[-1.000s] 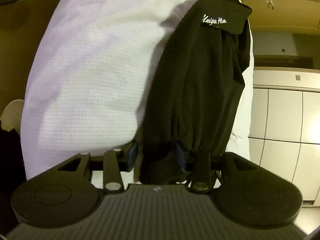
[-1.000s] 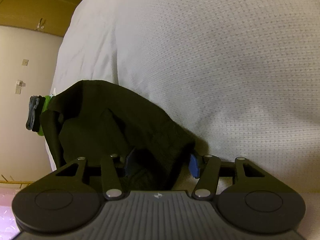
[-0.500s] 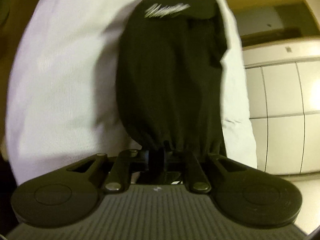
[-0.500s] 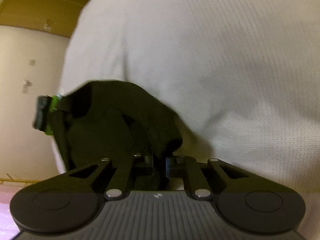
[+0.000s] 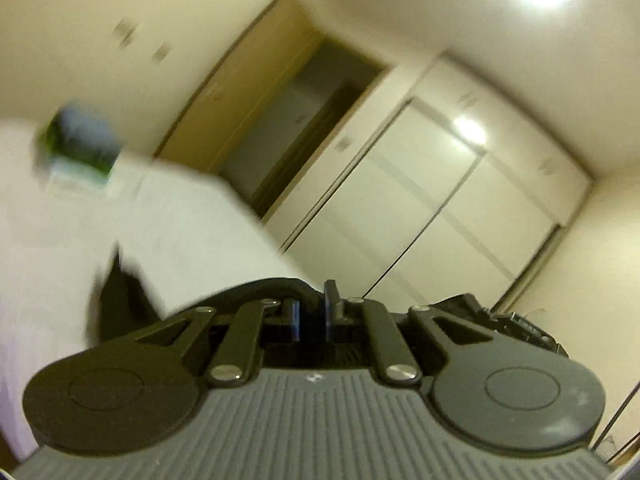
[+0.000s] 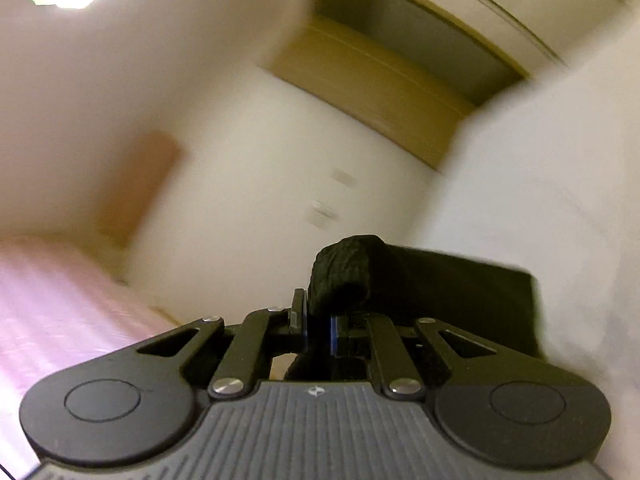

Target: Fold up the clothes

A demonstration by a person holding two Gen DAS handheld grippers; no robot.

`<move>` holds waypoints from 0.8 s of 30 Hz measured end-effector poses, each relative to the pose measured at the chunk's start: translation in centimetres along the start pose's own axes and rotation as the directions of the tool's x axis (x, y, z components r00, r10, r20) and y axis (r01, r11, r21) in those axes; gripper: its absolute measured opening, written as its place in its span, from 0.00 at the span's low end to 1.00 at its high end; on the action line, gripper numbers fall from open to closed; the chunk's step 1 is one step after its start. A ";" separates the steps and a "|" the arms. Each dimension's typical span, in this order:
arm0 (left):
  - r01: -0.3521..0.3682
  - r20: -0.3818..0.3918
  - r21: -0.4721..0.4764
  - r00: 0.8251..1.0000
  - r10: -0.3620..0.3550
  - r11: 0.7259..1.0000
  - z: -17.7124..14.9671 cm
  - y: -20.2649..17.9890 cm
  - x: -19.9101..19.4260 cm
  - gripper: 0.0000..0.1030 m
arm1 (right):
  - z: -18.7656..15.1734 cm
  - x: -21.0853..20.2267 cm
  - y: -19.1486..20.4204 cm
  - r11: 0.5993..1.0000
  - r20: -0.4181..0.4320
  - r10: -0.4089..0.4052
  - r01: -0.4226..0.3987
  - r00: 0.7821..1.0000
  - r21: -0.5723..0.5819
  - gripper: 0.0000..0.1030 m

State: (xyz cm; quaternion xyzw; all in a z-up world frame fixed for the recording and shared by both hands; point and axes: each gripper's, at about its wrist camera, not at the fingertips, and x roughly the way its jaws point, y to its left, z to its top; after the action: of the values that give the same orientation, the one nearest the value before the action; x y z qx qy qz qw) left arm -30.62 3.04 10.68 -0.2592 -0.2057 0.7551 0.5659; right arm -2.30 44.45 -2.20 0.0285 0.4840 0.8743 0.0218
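Both tools risen off bed since earlier frame, now pointing roughly level. Left tool (image 5: 311, 314): jaws nearly shut, pinching black garment (image 5: 120, 304). Right tool (image 6: 318, 326): nearly shut on same garment (image 6: 420, 292). Garment slung between tools, hanging over white bed (image 5: 180, 220).

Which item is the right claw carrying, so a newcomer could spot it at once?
Start at the big white bed filling the right side of the right wrist view. At its lower edge, directly ahead of the right claw, a bunched black garment is pinched between the jaws. It is the only dark, crumpled thing against pale walls and bedding.
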 end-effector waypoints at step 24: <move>-0.285 -0.140 -0.165 0.954 0.264 0.944 19.6 12.9 10.0 0.08 | 10.7 33.7 9.0 0.976 -0.186 -0.213 0.198 0.959 -0.095 0.11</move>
State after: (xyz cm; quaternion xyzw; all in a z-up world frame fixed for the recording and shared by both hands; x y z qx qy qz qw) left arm -54.75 8.79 16.68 -0.3796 -0.2031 0.7882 0.4398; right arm -35.26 50.95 12.11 -0.1084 0.4508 0.8835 0.0662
